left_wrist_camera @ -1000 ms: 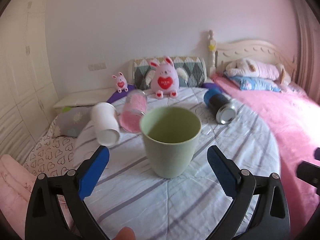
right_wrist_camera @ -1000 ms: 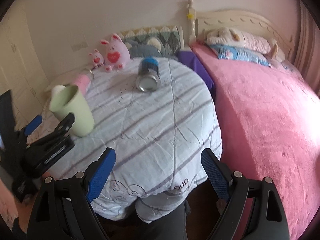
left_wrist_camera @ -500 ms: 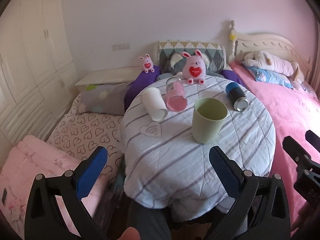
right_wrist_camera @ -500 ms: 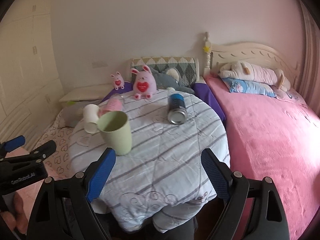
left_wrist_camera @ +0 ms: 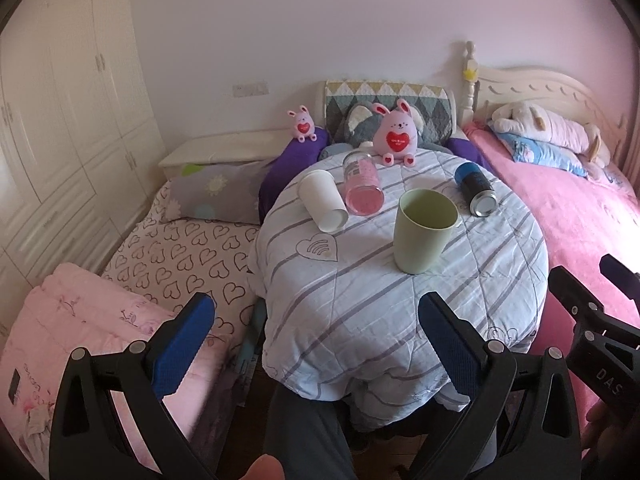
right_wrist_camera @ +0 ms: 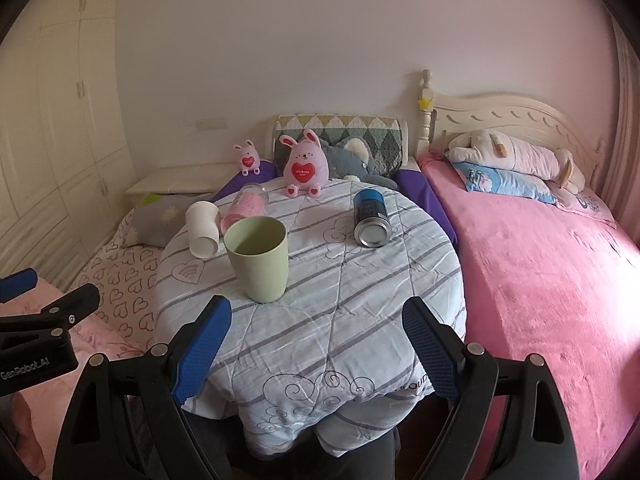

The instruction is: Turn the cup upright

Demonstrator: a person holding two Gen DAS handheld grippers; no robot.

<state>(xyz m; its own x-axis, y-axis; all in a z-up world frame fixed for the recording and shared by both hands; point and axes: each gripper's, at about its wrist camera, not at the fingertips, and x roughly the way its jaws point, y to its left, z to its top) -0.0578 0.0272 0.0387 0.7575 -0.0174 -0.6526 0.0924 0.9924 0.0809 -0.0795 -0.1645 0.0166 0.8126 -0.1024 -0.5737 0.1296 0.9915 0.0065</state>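
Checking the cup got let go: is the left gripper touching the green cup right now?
Apart. The left wrist view shows the left gripper open, with striped cloth visible between it and the green cup.

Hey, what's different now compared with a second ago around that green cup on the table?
The left gripper has pulled well back from the green cup, jaws open and empty; a second ago it framed the cup closely. The right gripper has swung round to face the table, also open. The green cup stays upright; the white cup, pink cup and blue can still lie sideways.
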